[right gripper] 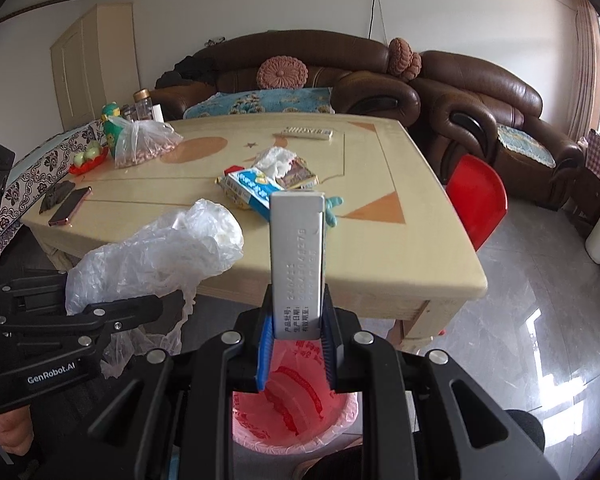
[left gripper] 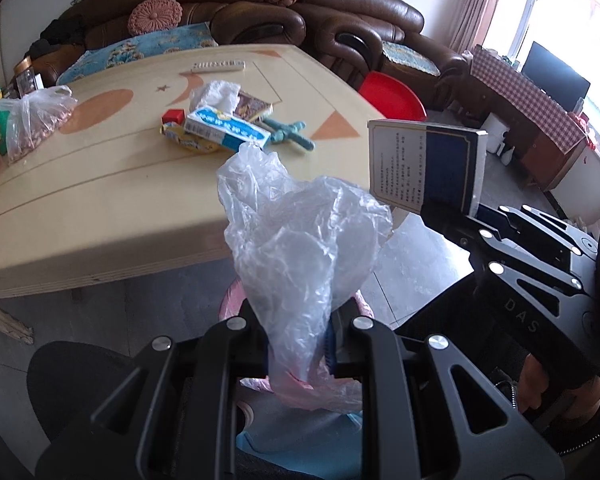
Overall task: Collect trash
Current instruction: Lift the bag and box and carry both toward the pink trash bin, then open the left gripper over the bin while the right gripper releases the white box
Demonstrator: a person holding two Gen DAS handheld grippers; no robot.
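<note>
My left gripper [left gripper: 300, 344] is shut on a crumpled clear plastic bag [left gripper: 300, 240], held just off the table's front edge. Under it shows the rim of a bin with a pink liner [left gripper: 230, 304]. My right gripper [right gripper: 298, 332] is shut on a small upright cardboard box [right gripper: 298, 256], directly over the pink-lined bin [right gripper: 296, 412]. The left wrist view shows that box [left gripper: 428, 168], blue and white with print, in the right gripper [left gripper: 452, 208]. The right wrist view shows the left gripper [right gripper: 152, 308] with the clear bag [right gripper: 160, 252]. More litter lies mid-table: a blue-white box [left gripper: 228, 130], a crumpled white bag [left gripper: 216, 96], snack packets.
The beige table [right gripper: 380, 264] also carries a bag of nuts [right gripper: 144, 144], a phone [right gripper: 70, 206], a remote [right gripper: 306, 133] and a teal toy [left gripper: 290, 132]. A red chair [right gripper: 478, 200] stands at its right corner. Brown sofas [right gripper: 480, 88] line the far wall. Tiled floor lies to the right.
</note>
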